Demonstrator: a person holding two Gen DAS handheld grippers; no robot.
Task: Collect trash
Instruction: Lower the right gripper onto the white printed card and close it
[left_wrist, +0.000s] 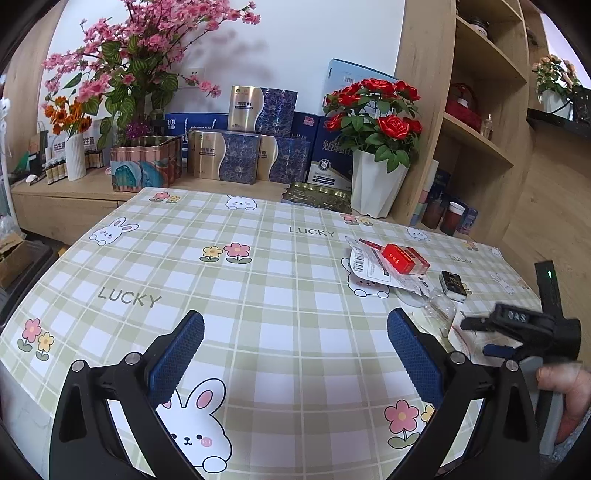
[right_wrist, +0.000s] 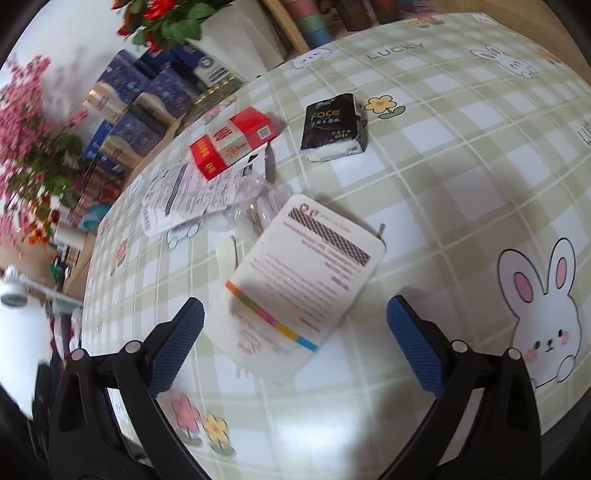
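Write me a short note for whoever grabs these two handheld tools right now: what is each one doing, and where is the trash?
Left tool: open, empty, over bare tablecloth, away from the trash.
Right tool: open, empty, hovering at the white card with the colour strip.
Beyond the card: clear plastic wrap, printed paper sheet, red box lying on that sheet, black tissue pack apart from the pile.
Done: nothing collected that I can see.
Left: every piece. No bin is in view.
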